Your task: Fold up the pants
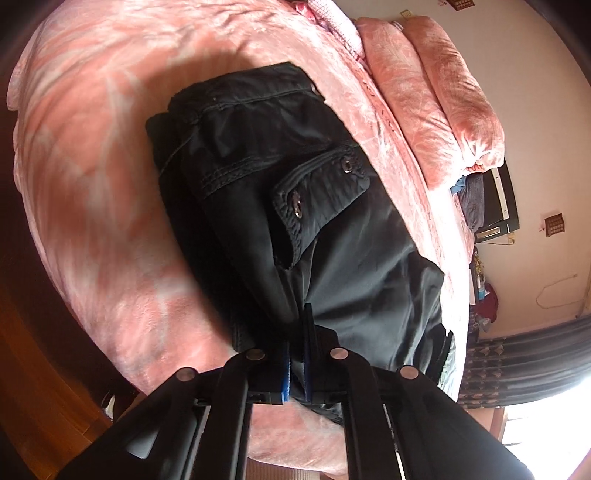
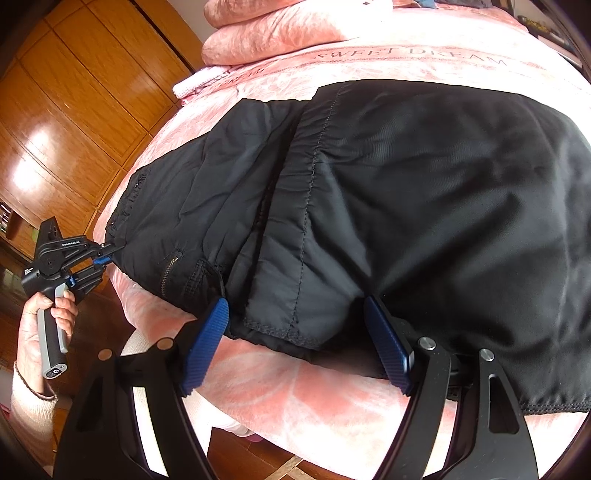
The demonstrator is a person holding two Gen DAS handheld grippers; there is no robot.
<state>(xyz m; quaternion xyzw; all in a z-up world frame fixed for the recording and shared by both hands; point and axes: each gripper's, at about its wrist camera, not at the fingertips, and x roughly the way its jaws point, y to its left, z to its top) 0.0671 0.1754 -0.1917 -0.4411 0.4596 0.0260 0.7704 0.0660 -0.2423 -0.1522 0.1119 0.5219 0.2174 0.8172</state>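
The black pants (image 2: 388,192) lay spread across the pink bed (image 2: 280,398), near its front edge, with the waistband end toward the person's left and the long legs running off to the right. The left tool (image 1: 295,350) was closed on the fabric: from its own camera the two blue pads sat almost together with dark cloth pinched between them, just below the flapped pocket (image 1: 321,195) with its metal snaps. Seen from the right wrist camera, that left tool (image 2: 105,256) bit the waist corner at the bed's edge, likely to anchor that end so the cloth could not slide during a fold. The right tool (image 2: 295,343) stood wide open, its ribbed blue fingers (image 2: 205,347) straddling the near hem of the pants; the fabric lay between them but was not clamped. That placement suggested a grip was being lined up on the lower edge, so both ends could be lifted together. A folded pink blanket (image 2: 280,33) was stacked at the far end of the bed, well apart from the pants.
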